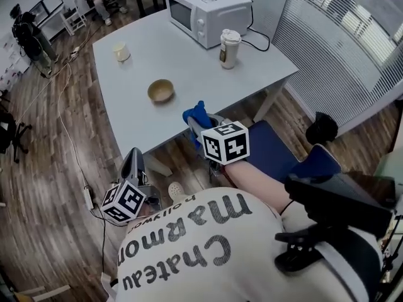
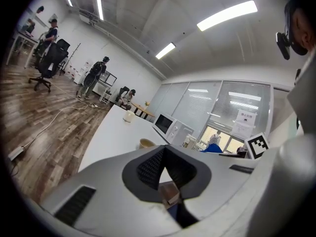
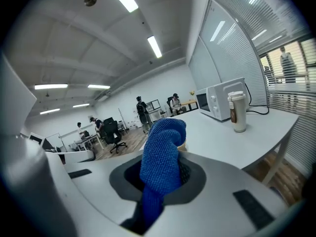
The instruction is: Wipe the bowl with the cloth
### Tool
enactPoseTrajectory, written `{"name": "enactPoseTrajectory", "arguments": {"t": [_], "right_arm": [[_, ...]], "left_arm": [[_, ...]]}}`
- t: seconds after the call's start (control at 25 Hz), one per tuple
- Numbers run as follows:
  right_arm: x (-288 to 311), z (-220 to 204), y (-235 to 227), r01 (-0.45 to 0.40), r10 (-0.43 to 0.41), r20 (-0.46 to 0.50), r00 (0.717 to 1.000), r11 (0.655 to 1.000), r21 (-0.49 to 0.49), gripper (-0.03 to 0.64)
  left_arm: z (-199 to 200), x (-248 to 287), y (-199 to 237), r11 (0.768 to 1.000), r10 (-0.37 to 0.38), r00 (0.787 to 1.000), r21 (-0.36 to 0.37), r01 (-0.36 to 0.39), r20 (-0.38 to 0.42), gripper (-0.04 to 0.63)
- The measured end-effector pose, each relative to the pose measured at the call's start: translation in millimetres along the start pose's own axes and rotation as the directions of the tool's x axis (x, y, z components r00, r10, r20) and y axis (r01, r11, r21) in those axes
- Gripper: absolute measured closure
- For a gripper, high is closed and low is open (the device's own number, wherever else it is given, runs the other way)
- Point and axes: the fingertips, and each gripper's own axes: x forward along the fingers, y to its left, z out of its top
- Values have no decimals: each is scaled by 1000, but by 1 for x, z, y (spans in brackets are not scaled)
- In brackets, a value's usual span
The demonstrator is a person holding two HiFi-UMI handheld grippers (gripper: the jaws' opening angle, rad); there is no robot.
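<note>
Beyond the near tabletop [image 1: 126,115] edge, the bowl [image 1: 160,91] lies far-left of the right hand-held gripper [image 1: 199,128], clenched on the blue cloth [image 1: 198,113]; the left hand-held gripper [image 1: 135,155], clenched empty, hangs farther off

cloth [image 3: 160,152]: solid blue, nubby knit weave
bowl [image 1: 160,91]: plain tan
table [image 1: 208,74]: pale grey, plain
microwave [image 1: 211,2]: white, dark door window
tumbler [image 1: 229,48]: cream with a brown band
small cup [image 1: 121,52]: cream
floor [image 1: 44,168]: dark brown wood planks
left gripper [image 2: 165,169]: I read grey shell, black ribbed pads, black-and-white square marker cube
right gripper [image 1: 200,128]: same grey, same marker pattern
chair seat [image 1: 271,146]: dark blue
shirt [image 1: 189,257]: off-white, black lettering
</note>
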Motion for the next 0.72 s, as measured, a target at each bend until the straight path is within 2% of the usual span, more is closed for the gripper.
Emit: {"name": "enactPoseTrajectory", "arguments": {"t": [0.4, 0.72], "right_arm": [[-19, -11, -2, 16, -17, 11, 1000, 999, 49, 577], [-28, -17, 16, 0, -1, 24, 1000, 999, 53, 577]], "left_arm": [[-4, -18, -11, 1000, -12, 1000, 16, 12, 14, 600], [0, -43, -12, 999, -10, 1000, 42, 9, 24, 600]]}}
